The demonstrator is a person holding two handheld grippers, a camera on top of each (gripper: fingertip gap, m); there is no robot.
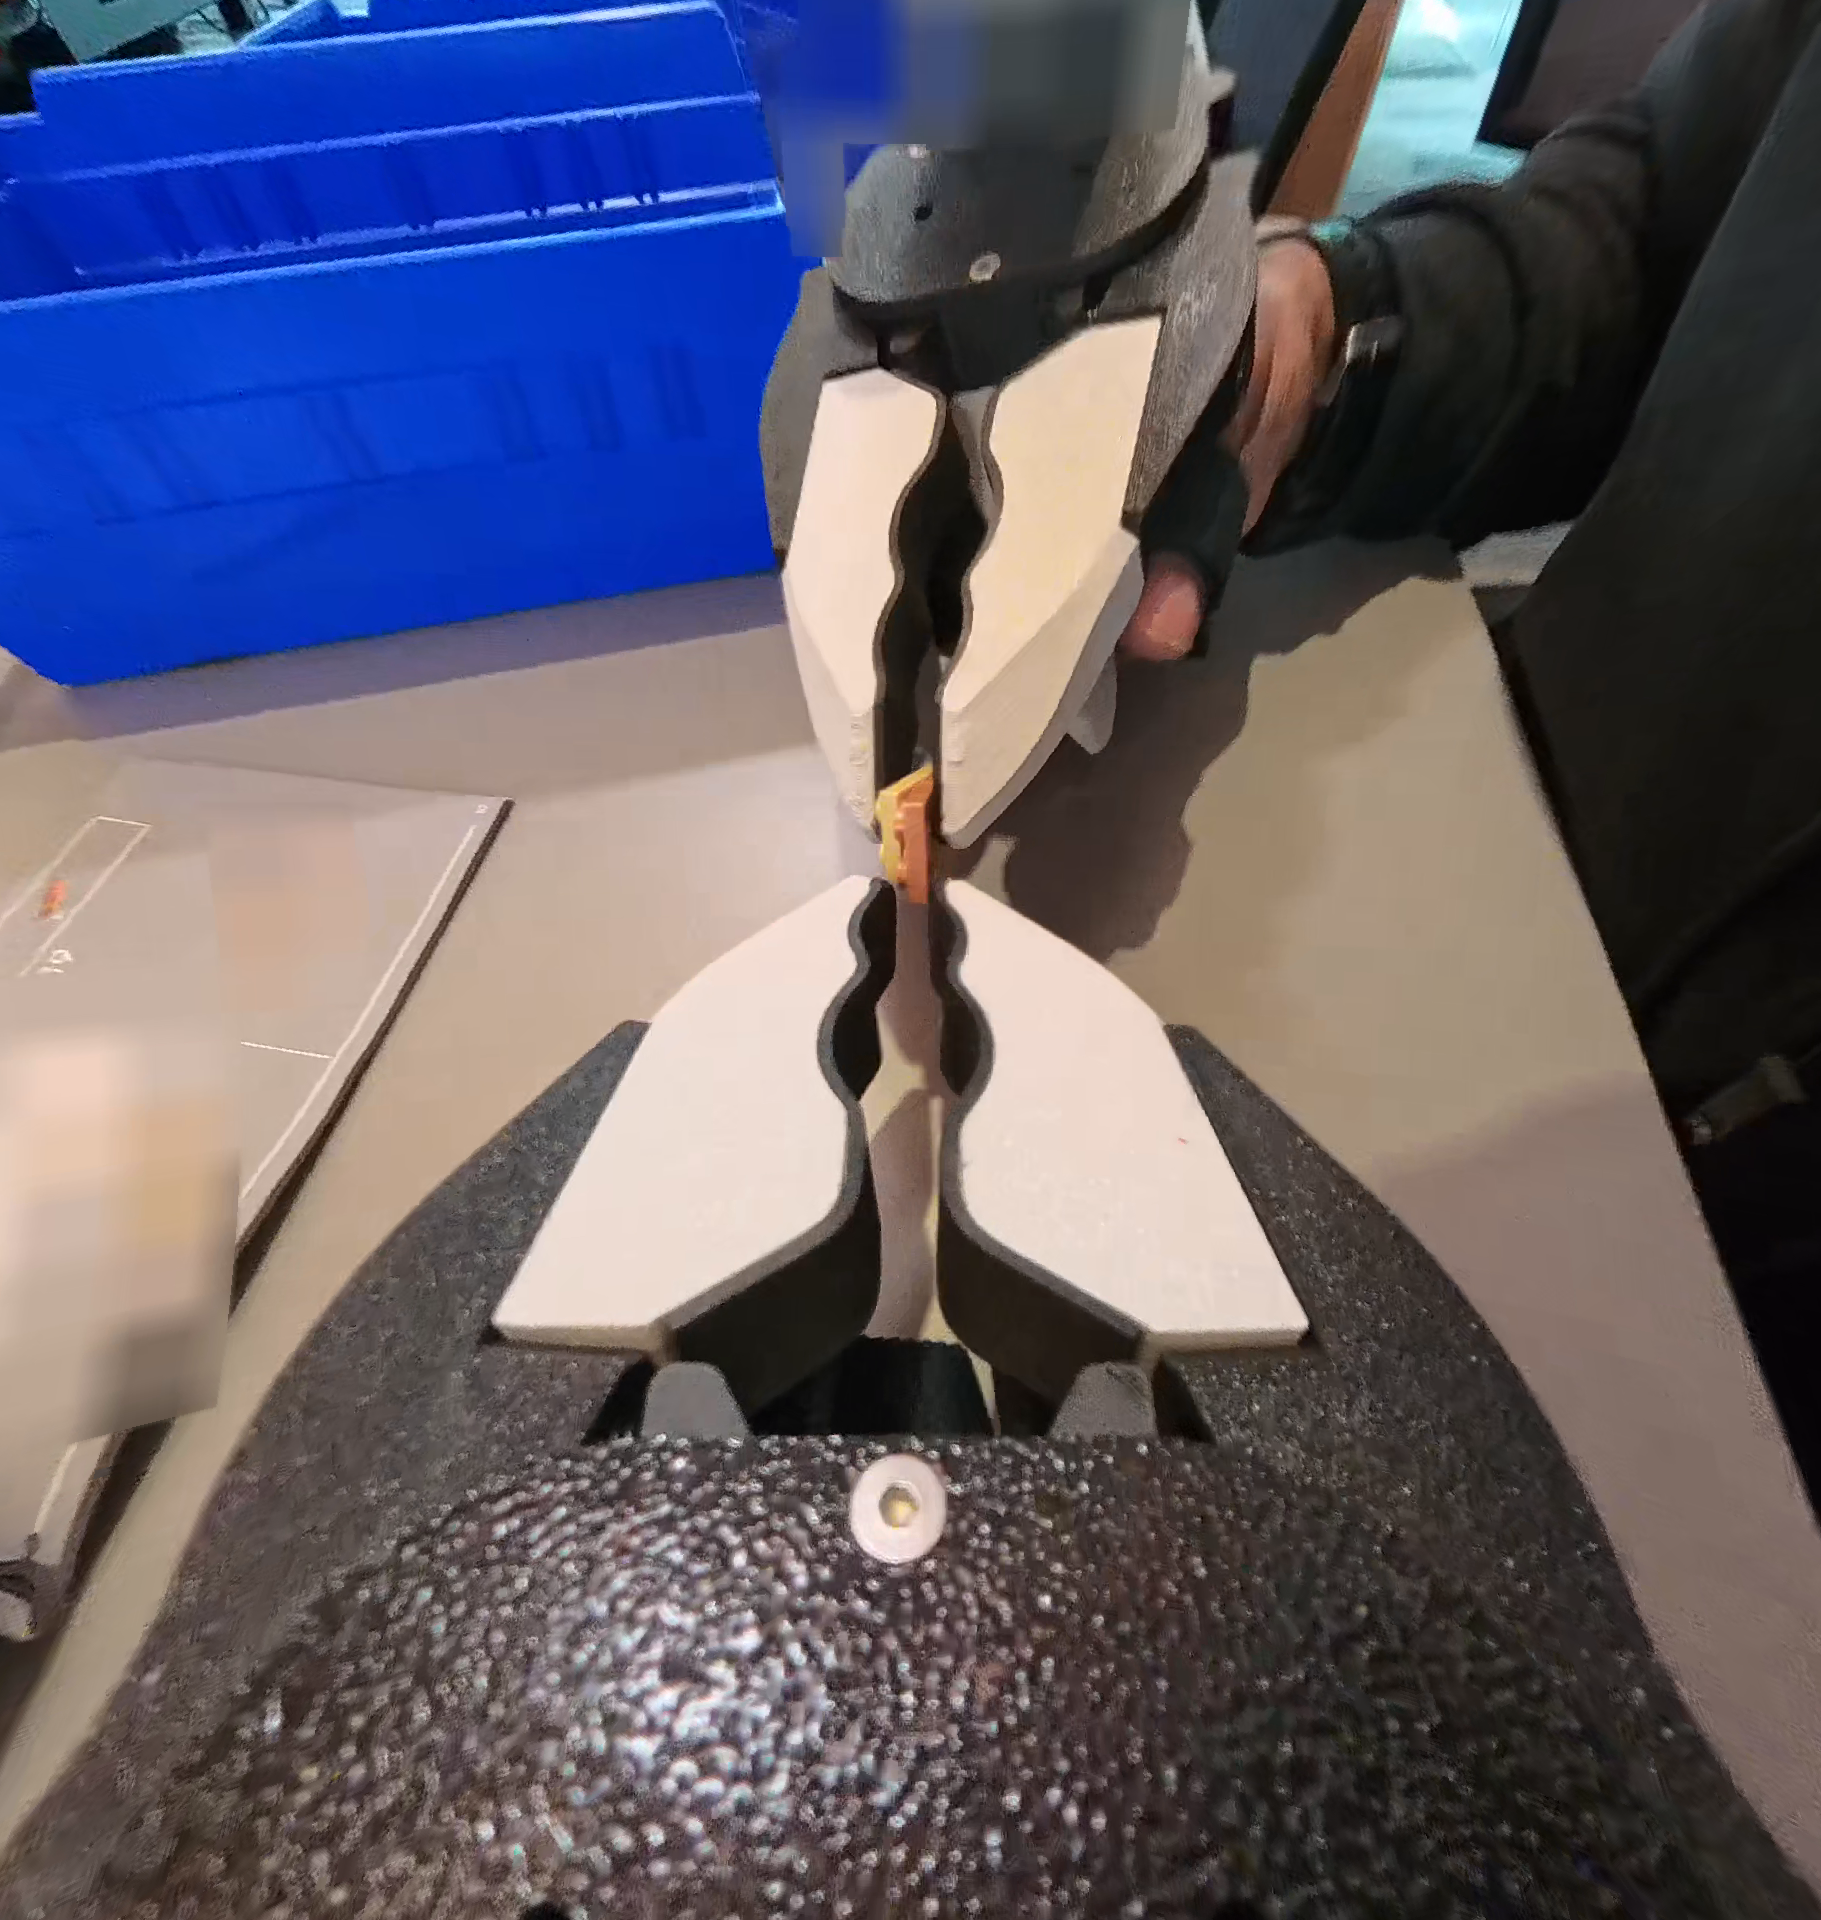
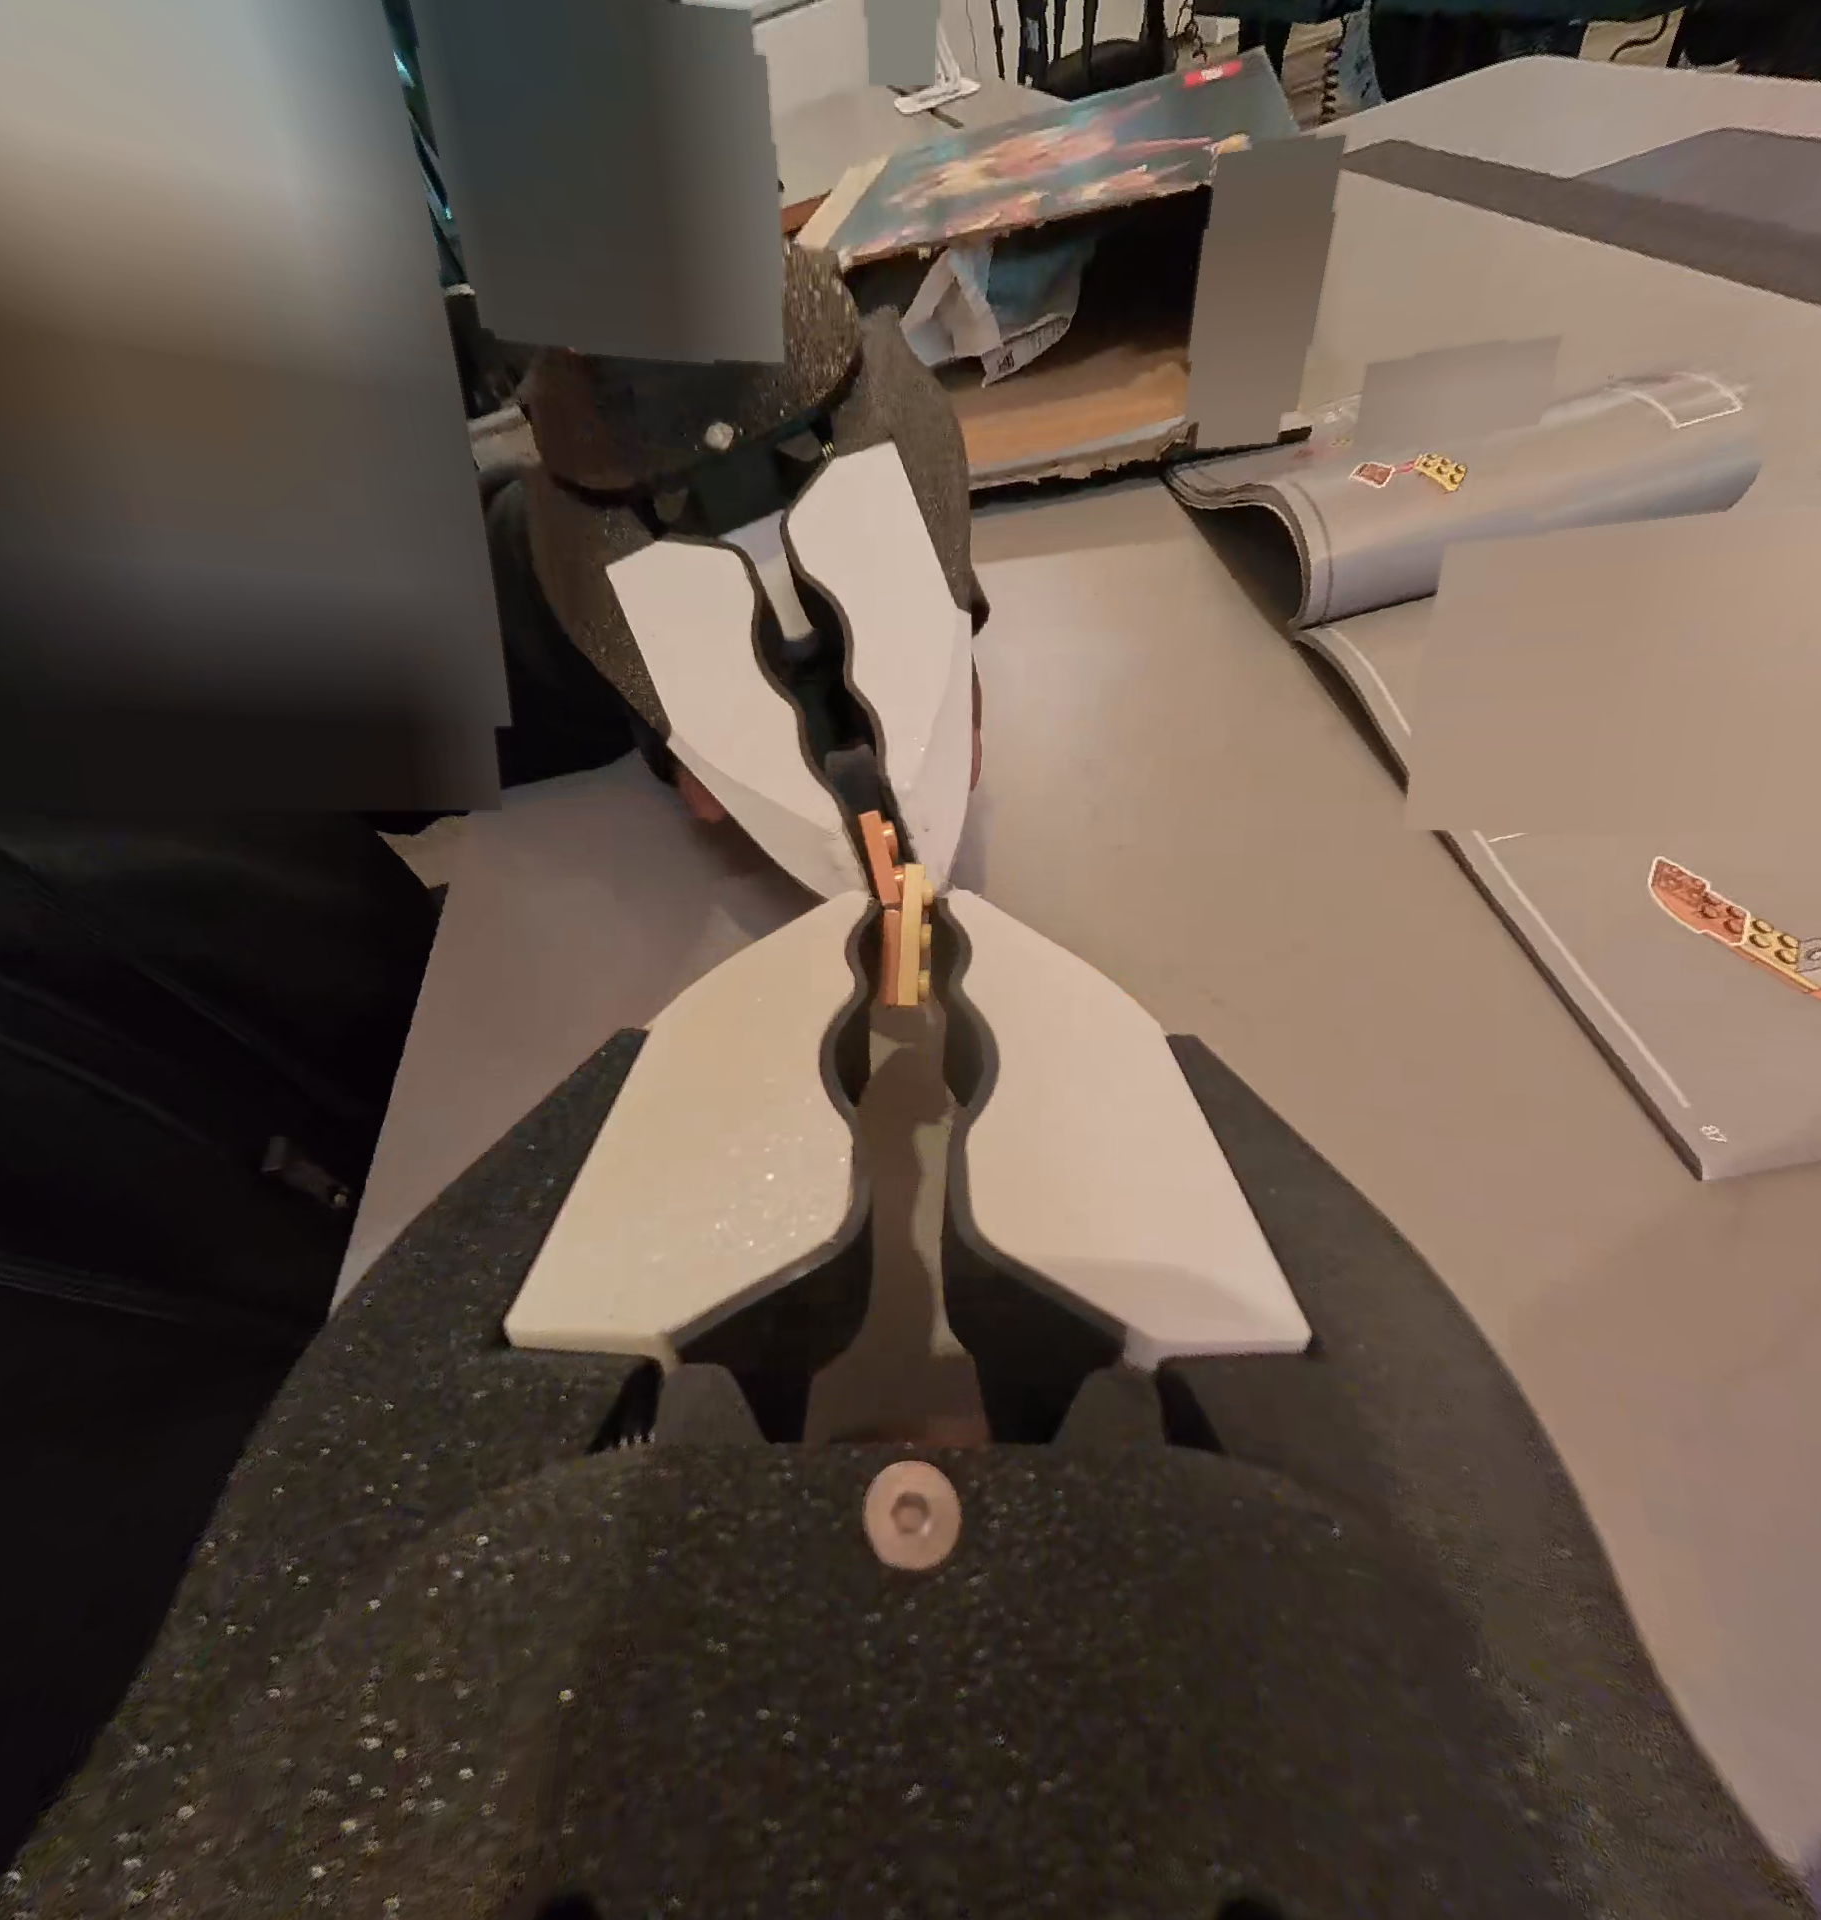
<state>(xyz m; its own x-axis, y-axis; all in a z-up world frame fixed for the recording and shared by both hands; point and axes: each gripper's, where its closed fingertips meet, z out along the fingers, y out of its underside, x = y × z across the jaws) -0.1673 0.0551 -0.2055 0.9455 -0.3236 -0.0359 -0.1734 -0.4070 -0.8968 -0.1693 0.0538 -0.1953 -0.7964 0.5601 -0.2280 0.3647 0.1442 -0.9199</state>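
The two grippers are meeting tip to tip above the grey table (image 1: pixel 1301 935), the right gripper (image 1: pixel 911 821) reaching in from the far side of the left gripper (image 1: pixel 908 891), with a small stack of thin orange and tan studded toy plates (image 2: pixel 901 935) sitting between both pairs of fingertips. In the left wrist view, big blue plastic bins (image 1: pixel 366 364) are standing at the far left on the table, and an open grey instruction booklet (image 1: pixel 262 935) is lying nearer, left of the grippers. In the right wrist view, the booklet (image 2: pixel 1612 831) is lying to the right, and a torn cardboard box with a printed lid (image 2: pixel 1072 291) is sitting farther off, behind the left gripper (image 2: pixel 901 883).
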